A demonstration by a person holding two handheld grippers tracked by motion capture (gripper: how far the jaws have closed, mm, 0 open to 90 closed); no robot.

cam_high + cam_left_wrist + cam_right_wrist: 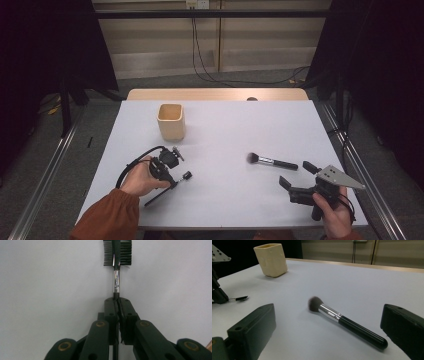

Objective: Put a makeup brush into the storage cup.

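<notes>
Left gripper (pixel 117 301) clamped on thin brow brush (pixel 116 255) — comb head just above white table (pixel 225 195), near front-left. Right gripper (pixel 327 325) wide apart, empty — powder brush (pixel 347 322) lying between. Beige cup (pixel 171 121) farther back.

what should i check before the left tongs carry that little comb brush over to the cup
1. Grip: left tongs shut on the comb brush at its thin handle: ok.
2. Brush held straight: it runs in line with the jaws in the left gripper view: ok.
3. Brush off the table: cannot tell.
4. Cup upright with its mouth open: ok.
5. Path to the cup: bare table between the left hand and the cup: ok.
6. Right tongs out of the way: open, low by the powder brush on the far side: ok.
</notes>
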